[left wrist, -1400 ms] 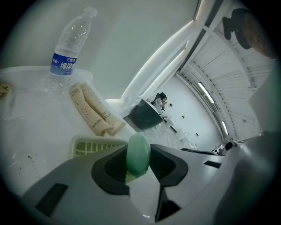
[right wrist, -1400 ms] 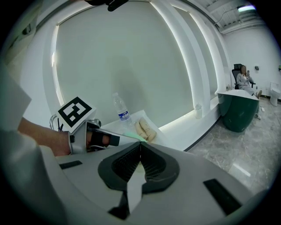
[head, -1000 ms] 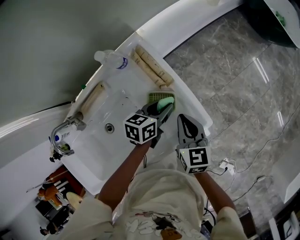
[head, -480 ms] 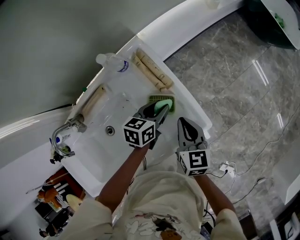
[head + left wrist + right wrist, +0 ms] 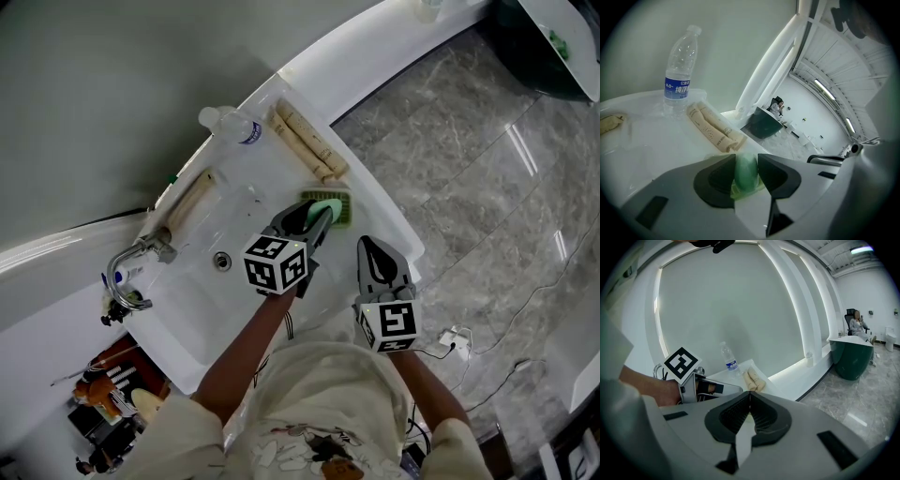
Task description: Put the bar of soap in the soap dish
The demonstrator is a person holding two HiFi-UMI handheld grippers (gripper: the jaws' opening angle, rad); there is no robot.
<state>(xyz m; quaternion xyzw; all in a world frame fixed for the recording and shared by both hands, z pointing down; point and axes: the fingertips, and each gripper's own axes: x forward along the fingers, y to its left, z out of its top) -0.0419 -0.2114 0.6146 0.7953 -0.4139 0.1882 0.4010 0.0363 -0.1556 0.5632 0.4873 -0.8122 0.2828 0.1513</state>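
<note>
Btwn L gripper (image 5: 746,160) jaws: soap (image 5: 746,172) lengthwise.

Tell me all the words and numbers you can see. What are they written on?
Water bottle, blue label: white characters, too blurred to read.
Beige rolls: small dark print along them, too small to read.
Marker cubes: black-and-white square patterns only, no words.
Nothing else shows readable text.

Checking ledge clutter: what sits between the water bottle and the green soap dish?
Two beige rolls, side by side, lie between bottle and soap dish; head view shows it.
</note>
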